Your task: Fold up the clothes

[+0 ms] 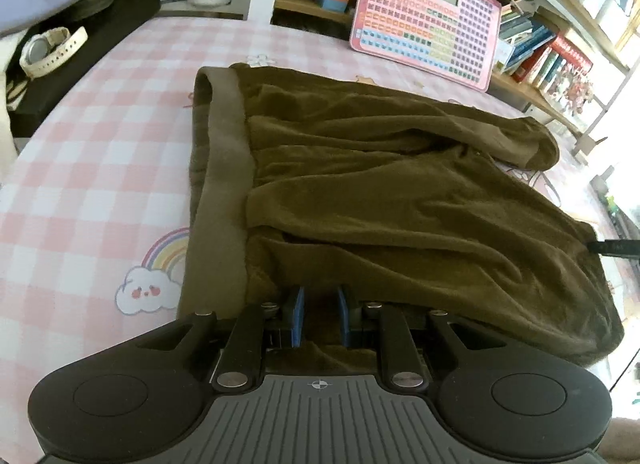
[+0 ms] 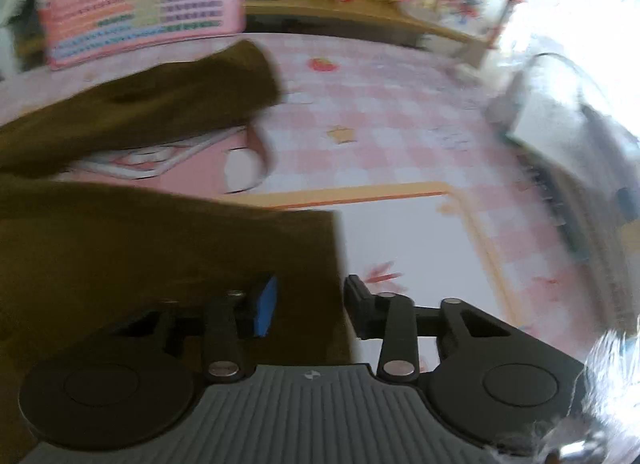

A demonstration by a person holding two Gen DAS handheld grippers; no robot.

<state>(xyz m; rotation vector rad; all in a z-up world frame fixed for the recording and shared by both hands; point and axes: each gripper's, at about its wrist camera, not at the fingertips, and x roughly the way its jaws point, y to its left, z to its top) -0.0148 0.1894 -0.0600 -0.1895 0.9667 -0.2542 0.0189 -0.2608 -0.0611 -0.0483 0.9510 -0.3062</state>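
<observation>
An olive-brown sweatshirt (image 1: 360, 192) lies partly folded on the pink checked tablecloth (image 1: 104, 168), its ribbed hem (image 1: 224, 168) to the left and a sleeve folded across the top. My left gripper (image 1: 320, 316) is shut on the garment's near edge, cloth between the blue pads. In the blurred right wrist view the same sweatshirt (image 2: 132, 248) fills the left half, a sleeve (image 2: 192, 92) stretching toward the back. My right gripper (image 2: 310, 304) has cloth between its two fingers; they stand a little apart around the garment's right edge.
A pink keyboard-chart board (image 1: 428, 12) leans against bookshelves (image 1: 560, 52) at the back. A white watch (image 1: 52, 50) lies on a black box (image 1: 100, 40) at the far left. A dark object (image 2: 568, 168) sits at the right table edge.
</observation>
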